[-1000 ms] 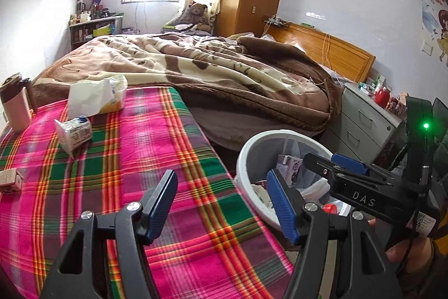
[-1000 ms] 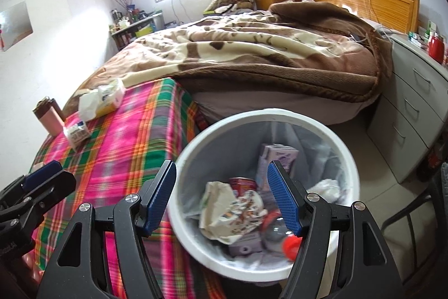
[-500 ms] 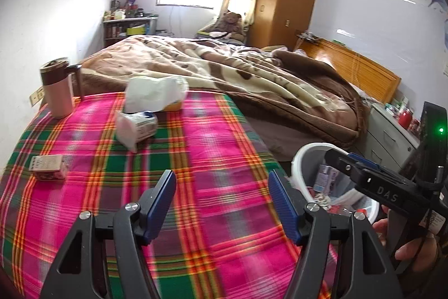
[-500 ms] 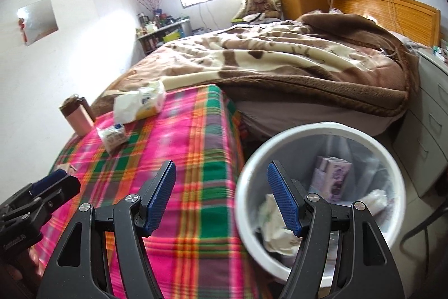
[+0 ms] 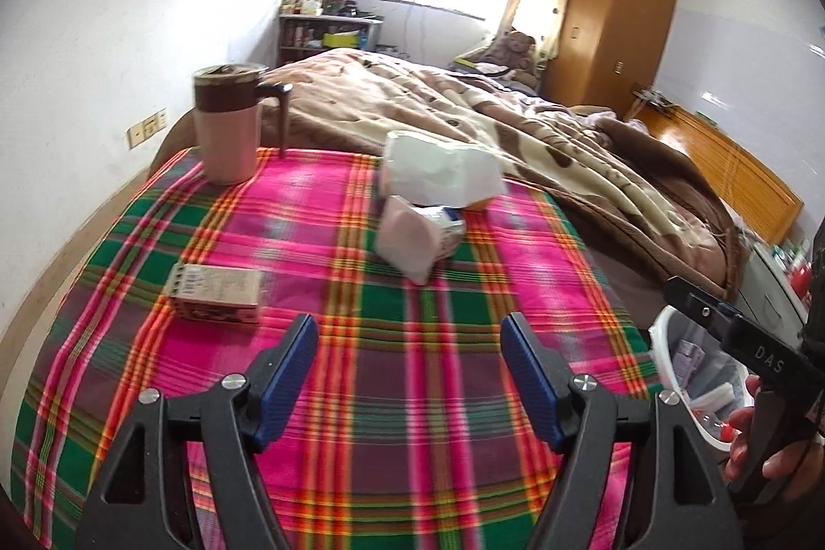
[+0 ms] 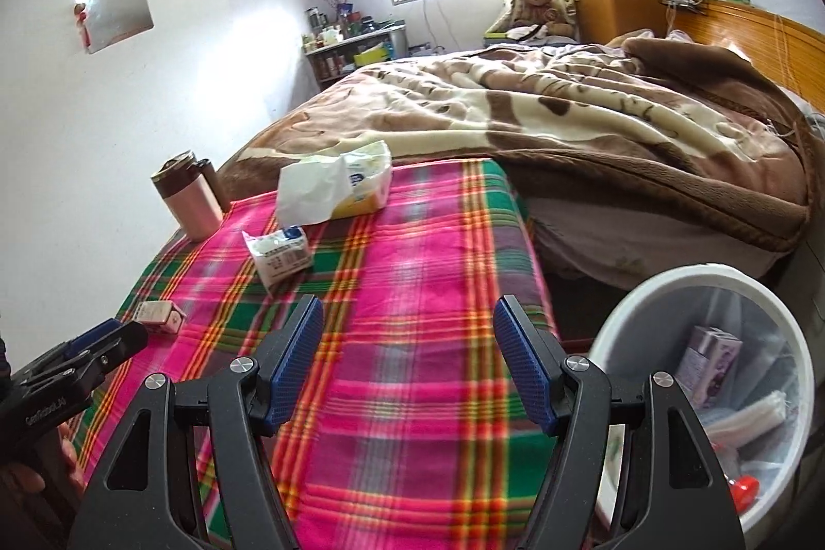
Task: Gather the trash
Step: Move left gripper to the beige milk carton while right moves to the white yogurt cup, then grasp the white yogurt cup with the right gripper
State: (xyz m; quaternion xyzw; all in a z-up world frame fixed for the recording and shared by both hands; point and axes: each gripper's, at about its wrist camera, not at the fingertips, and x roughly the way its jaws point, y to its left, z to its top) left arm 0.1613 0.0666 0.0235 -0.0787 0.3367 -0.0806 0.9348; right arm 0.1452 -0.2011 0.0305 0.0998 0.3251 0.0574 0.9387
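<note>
1. Here, across a plaid cloth (image 5: 412, 395) spread beside a bed (image 6: 567, 122), a trash pickup stands between items; judging by the scene, the hands are turning from the bin toward what is left on the cloth.
2. The white bin (image 6: 670, 287) sits low at the right of the cloth, already holding cartons and wrappers; nothing is being carried toward it.
3. The left gripper (image 5: 410, 382) hangs over bare cloth, its jaws wide apart and just opened further, with nothing between them; the right gripper (image 6: 407, 367) is likewise spread and empty.
4. A tissue pack (image 5: 438, 176) and a pink mug (image 5: 229, 127) stand at the far edge; whether either counts as trash cannot be told.
5. The crumpled milk carton (image 5: 417, 238) lies ahead of the left fingers, slightly right, well apart from them; the small box (image 5: 216, 295) lies ahead and left, nearer.
6. The next move likely calls for reaching forward and closing on one of these.
</note>
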